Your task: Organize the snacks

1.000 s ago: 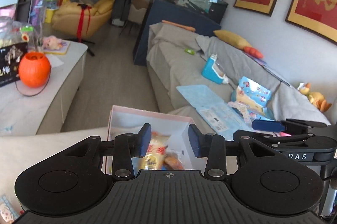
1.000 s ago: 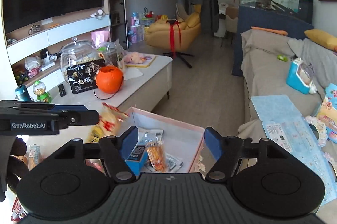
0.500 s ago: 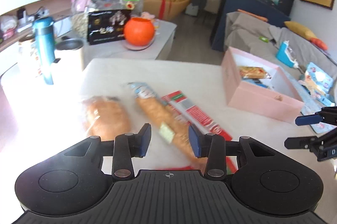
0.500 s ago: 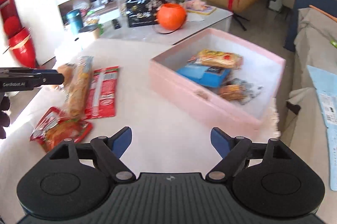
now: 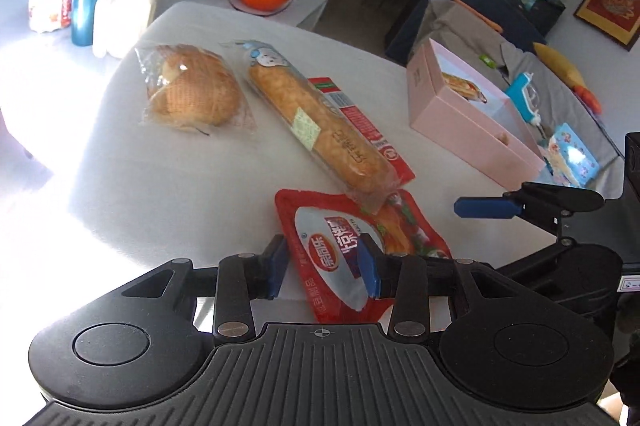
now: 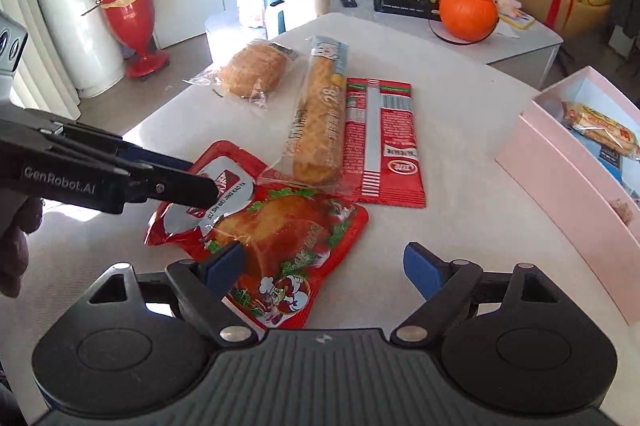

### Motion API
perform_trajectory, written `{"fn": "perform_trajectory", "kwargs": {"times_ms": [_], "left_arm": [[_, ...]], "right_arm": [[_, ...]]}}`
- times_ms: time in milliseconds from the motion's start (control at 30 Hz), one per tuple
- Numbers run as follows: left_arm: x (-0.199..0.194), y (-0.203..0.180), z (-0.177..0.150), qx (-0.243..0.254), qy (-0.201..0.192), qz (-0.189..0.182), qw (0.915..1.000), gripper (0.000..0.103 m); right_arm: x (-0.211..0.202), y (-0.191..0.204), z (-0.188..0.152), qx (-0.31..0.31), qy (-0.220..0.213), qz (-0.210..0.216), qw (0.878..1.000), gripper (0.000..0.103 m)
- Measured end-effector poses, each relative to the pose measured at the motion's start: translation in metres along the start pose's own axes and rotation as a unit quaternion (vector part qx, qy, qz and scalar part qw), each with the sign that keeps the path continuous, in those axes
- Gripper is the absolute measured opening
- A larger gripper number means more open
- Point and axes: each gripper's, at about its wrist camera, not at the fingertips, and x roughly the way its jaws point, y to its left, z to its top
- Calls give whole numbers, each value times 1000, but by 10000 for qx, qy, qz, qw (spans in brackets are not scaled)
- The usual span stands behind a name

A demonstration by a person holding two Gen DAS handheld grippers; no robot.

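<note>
Four snacks lie on the white table (image 5: pixel 168 194) in the left wrist view: a round bun (image 5: pixel 192 86) at 10 o'clock, a long bread stick (image 5: pixel 320 130) running toward 12, a flat red pack (image 5: pixel 360 130) under its far side, and a red duck pouch (image 5: pixel 352 250) nearest the camera. The left gripper (image 5: pixel 323 268) hangs over the pouch's near end, jaws apart with the pouch showing between them — whether a pad touches it cannot be told. At 2 o'clock sits the pink box (image 5: pixel 472 130), a snack showing inside. The right gripper (image 5: pixel 486 208) pokes in from 3 o'clock.

From the right wrist, the right gripper (image 6: pixel 324 268) has its jaws wide apart, the left pad over the pouch (image 6: pixel 280 238) and the right one over bare table (image 6: pixel 460 186). The left gripper (image 6: pixel 188 178) reaches in from 9 o'clock over the pouch's far end. The stick (image 6: pixel 320 118) overlaps the pack (image 6: pixel 384 142) at 12; the bun (image 6: pixel 250 68) lies at 11. The box (image 6: pixel 560 178) stands at 3 o'clock — snacks inside.
</note>
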Motion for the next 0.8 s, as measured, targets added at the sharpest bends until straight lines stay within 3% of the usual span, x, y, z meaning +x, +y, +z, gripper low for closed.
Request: {"fn": "perform_trajectory", "kwargs": {"times_ms": [133, 300, 500, 633, 733, 800], "left_arm": [[21, -17, 1, -3, 90, -401, 9992, 43], [32, -37, -3, 291, 135, -668, 9972, 43], [0, -19, 0, 179, -376, -218, 9989, 43], [-28, 4, 8, -107, -810, 116, 9966, 43], [-37, 15, 11, -215, -879, 249, 9956, 43], [-36, 19, 11, -267, -875, 288, 9954, 43]], "right_arm": [[-15, -30, -3, 368, -130, -458, 9982, 86], [-25, -65, 9, 948, -417, -658, 9924, 86], [18, -65, 45, 968, -547, -806, 9905, 86], [59, -50, 64, 1042, -315, -495, 9928, 86], [74, -33, 67, 1010, -188, -219, 9945, 83], [72, -18, 63, 647, -191, -273, 9974, 75]]}}
